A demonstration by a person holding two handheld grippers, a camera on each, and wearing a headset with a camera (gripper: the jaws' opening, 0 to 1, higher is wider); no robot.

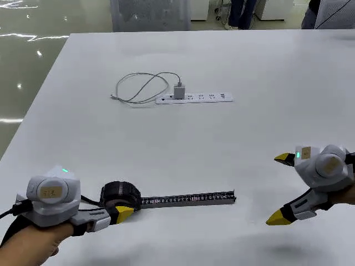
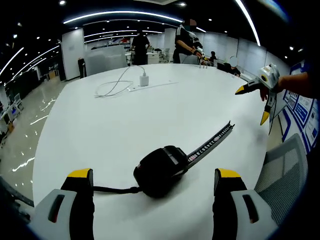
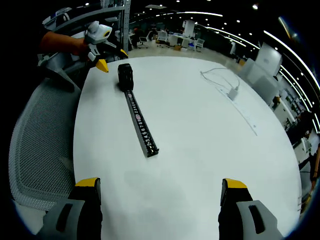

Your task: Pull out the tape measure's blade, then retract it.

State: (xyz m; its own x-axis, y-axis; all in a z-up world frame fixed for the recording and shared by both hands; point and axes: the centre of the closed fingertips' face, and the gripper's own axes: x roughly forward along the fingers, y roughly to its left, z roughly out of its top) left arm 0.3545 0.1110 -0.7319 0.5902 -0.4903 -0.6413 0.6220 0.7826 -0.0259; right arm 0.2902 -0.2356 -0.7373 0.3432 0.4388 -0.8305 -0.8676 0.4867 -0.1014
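Note:
A black tape measure case [image 1: 121,194] lies on the white table [image 1: 222,144], with its blade [image 1: 188,198] drawn out flat to the right and ending at a hook [image 1: 233,196]. My left gripper [image 1: 117,200] is open, its yellow-tipped jaws standing wide on either side of the case [image 2: 161,170] without closing on it. The blade [image 2: 210,144] runs away toward my right gripper [image 2: 251,106]. That right gripper [image 1: 279,189] is open and holds nothing, a short way right of the blade's end [image 3: 151,150]. The right gripper view shows the case [image 3: 125,75] beside the left gripper [image 3: 112,59].
A white power strip [image 1: 194,98] with a plugged charger and looped cable [image 1: 141,88] lies mid-table. A grey mesh chair [image 3: 40,145] stands at the near edge. People stand beyond the far side [image 2: 185,42].

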